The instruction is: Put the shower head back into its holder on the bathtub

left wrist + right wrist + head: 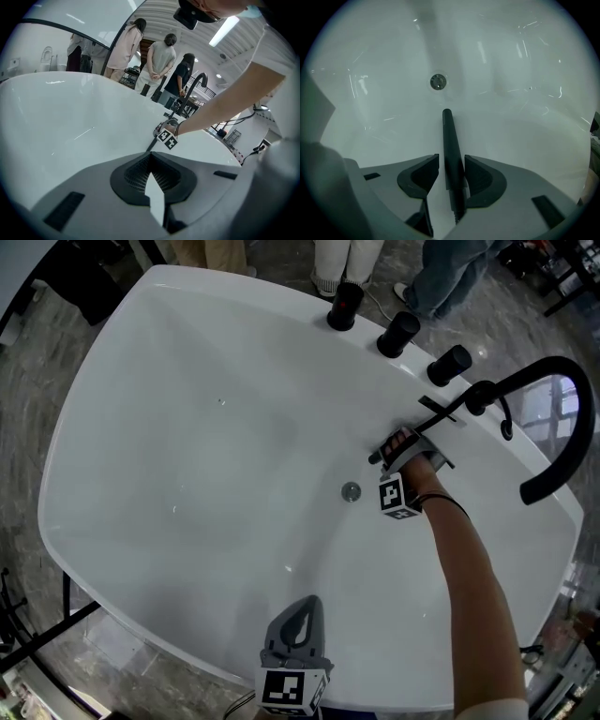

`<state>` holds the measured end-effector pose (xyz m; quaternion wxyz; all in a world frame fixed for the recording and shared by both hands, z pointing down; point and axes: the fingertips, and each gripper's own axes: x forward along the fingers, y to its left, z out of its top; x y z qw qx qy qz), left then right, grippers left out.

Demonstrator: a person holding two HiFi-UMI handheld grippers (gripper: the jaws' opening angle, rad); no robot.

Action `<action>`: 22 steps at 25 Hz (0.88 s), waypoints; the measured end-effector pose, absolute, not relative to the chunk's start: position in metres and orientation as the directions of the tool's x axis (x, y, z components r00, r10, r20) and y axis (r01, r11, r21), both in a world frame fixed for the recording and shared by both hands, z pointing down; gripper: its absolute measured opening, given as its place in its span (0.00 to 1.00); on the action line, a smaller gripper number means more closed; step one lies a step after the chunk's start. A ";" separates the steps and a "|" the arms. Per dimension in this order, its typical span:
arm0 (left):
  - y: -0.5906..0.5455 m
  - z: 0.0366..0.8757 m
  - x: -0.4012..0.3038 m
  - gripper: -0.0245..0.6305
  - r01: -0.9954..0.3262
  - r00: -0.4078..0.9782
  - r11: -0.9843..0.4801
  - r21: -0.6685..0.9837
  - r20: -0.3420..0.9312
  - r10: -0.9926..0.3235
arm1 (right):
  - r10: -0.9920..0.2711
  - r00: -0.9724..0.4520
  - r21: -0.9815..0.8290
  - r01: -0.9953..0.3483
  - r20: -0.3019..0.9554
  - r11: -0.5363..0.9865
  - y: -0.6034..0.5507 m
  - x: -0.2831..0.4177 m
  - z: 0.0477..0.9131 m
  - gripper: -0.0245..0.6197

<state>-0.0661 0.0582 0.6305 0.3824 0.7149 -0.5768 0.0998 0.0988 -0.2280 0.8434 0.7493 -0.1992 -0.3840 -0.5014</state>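
**head view, from above:** white bathtub [141, 381] with a drain [351, 491] in its floor. 3 black knobs [397, 334] and a curved black spout [548, 479] stand on the far rim.

**right gripper** [451, 158]**:** it reaches into the tub below the knobs and points steeply down. its fingers stand part-way apart astride the shower head [449, 136], a slim black wand whose tip points toward the drain. 1 finger lies against the wand and a narrow slit shows at the other, so no firm clamp is seen. the wand sits over the tub's sloping wall, between knobs and drain.

**left gripper** [306, 606]**:** it hovers at the near rim, fingers together and empty.

**background:** people [161, 61] stand beyond the tub.
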 end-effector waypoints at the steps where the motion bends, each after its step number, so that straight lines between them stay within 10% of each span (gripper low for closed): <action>1: 0.059 0.631 -0.066 0.03 -0.900 0.315 -0.039 0.435 0.584 -0.748 | -0.599 0.207 0.080 0.906 0.774 0.416 -0.228 0.099 0.845 0.31; 22: 0.056 0.648 -0.067 0.03 -0.903 0.300 -0.021 0.430 0.594 -0.746 | -0.607 0.185 0.139 0.884 0.773 0.447 -0.228 0.091 0.847 0.25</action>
